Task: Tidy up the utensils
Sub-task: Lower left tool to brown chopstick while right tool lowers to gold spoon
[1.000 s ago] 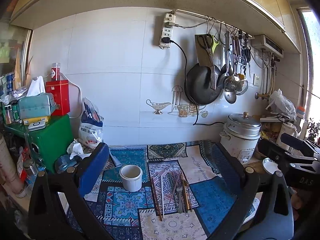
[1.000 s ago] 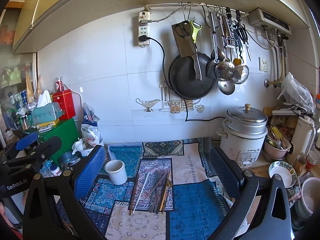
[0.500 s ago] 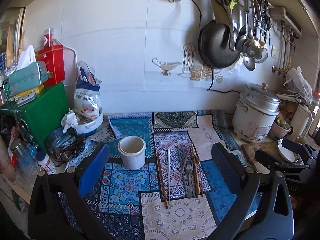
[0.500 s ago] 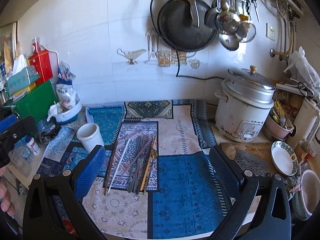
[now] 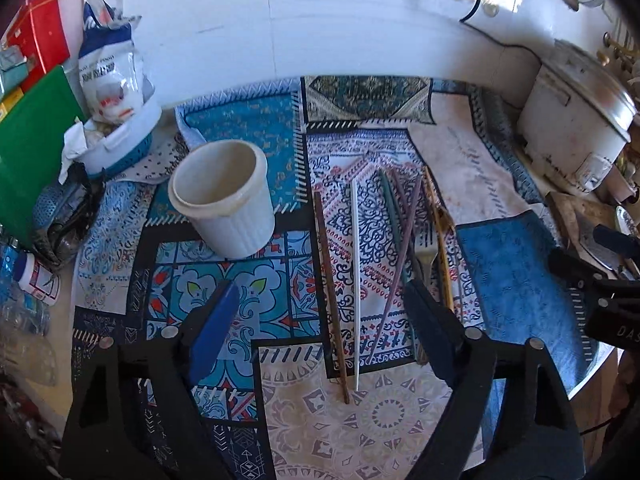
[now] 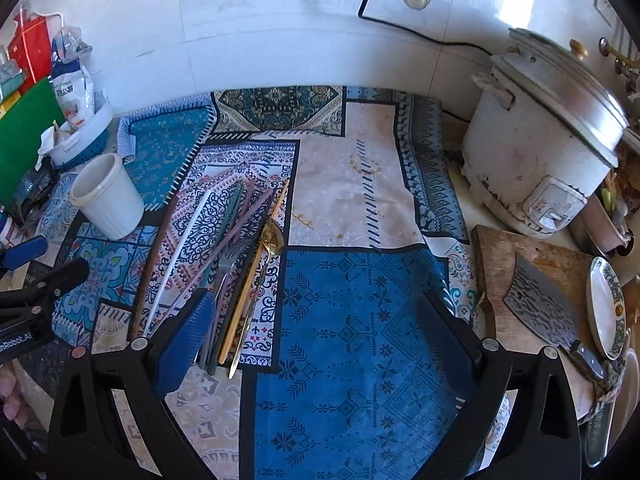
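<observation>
Several utensils lie side by side on the patterned cloth [image 6: 360, 184]: a brown chopstick [image 5: 330, 292], a white chopstick [image 5: 355, 280], purple chopsticks [image 5: 404, 232], a fork [image 6: 230, 260] and a gold spoon [image 6: 272, 238]. An empty white cup [image 5: 224, 196] stands upright to their left. My left gripper [image 5: 320, 292] hovers over the brown and white chopsticks. Its jaws are closing and touch nothing. My right gripper [image 6: 316, 300] hangs above the blue patch with its left finger over the utensil handles. Its jaws are closing too, with nothing between the pads.
A rice cooker [image 6: 548, 160] stands at the right, with a cutting board [image 6: 516, 256], a cleaver [image 6: 540, 304] and a plate [image 6: 606, 308] in front of it. At the left are a green box [image 5: 28, 152], a basket [image 5: 124, 140] holding a bag, and a bottle [image 5: 36, 276].
Both grippers have dropped toward the counter and tipped downward. The hanging pans have left both views and the utensils look much larger. The left jaws stand narrower.
</observation>
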The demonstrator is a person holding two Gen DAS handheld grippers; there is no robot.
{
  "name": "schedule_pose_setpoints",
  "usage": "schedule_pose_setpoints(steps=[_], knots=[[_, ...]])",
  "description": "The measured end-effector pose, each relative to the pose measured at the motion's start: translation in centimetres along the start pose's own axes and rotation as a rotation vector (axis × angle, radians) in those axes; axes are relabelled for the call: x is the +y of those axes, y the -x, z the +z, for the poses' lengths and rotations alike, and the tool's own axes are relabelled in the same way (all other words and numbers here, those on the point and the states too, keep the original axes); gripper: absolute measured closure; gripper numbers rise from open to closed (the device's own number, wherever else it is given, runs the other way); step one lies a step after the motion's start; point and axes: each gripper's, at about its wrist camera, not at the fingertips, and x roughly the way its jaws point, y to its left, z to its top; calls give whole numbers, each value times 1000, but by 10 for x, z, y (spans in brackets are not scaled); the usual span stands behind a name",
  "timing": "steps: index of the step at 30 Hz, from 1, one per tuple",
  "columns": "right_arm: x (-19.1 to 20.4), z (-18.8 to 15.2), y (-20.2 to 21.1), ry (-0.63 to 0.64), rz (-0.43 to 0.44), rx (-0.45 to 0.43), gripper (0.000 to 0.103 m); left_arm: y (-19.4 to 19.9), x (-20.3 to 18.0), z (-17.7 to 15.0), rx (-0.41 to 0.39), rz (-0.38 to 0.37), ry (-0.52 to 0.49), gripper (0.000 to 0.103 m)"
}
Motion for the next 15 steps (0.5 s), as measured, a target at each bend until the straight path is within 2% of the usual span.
schedule_pose_setpoints(steps=[5, 7, 13, 15], knots=[[0, 13, -45, 7, 84, 99, 27, -41, 3, 7, 98, 2, 28, 37], [-1, 17, -62, 2, 118, 143, 36, -55, 4, 10, 126, -9, 39, 50], [-7, 27, -98, -40, 192, 225, 52, -91, 6, 18, 200, -21, 67, 71], [-9, 29, -107, -57, 215, 246, 54, -100, 8, 21, 220, -36, 83, 75]])
